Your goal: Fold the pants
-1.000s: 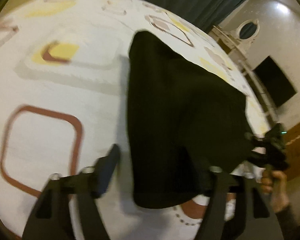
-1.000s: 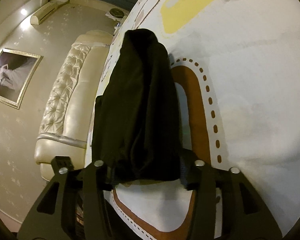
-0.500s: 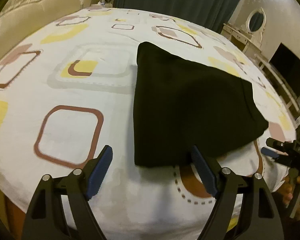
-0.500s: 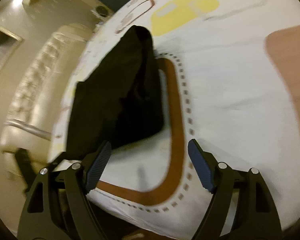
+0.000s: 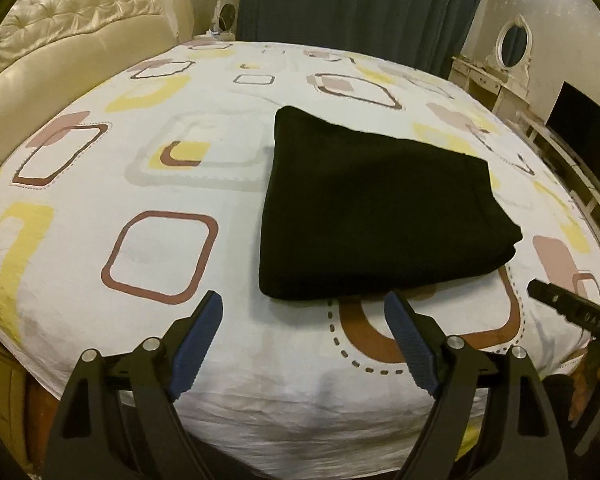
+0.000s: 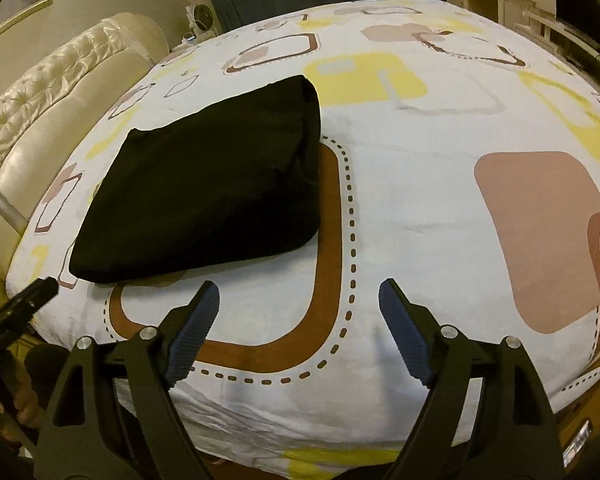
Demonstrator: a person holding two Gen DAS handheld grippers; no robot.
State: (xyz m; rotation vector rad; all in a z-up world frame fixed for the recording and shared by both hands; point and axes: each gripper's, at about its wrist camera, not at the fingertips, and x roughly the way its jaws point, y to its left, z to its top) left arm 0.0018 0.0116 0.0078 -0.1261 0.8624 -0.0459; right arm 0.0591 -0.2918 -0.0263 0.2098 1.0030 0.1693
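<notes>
The black pants point(image 5: 372, 212) lie folded into a flat rectangle on the patterned bed sheet point(image 5: 148, 184). In the right wrist view the pants point(image 6: 208, 196) sit left of centre. My left gripper point(image 5: 303, 310) is open and empty, held just short of the pants' near edge. My right gripper point(image 6: 299, 300) is open and empty, near the bed's front edge, to the right of the pants. The right gripper's tip shows at the right edge of the left wrist view point(image 5: 568, 308).
A cream tufted headboard point(image 5: 72, 44) stands at the left. Dark curtains point(image 5: 352, 4) hang behind the bed. A white dresser with an oval mirror point(image 5: 512, 40) and a dark TV screen point(image 5: 580, 140) stand at the right.
Both grippers let go of the pants, opened and pulled back toward the bed's front edge. The pants now lie flat and folded on the sheet.
</notes>
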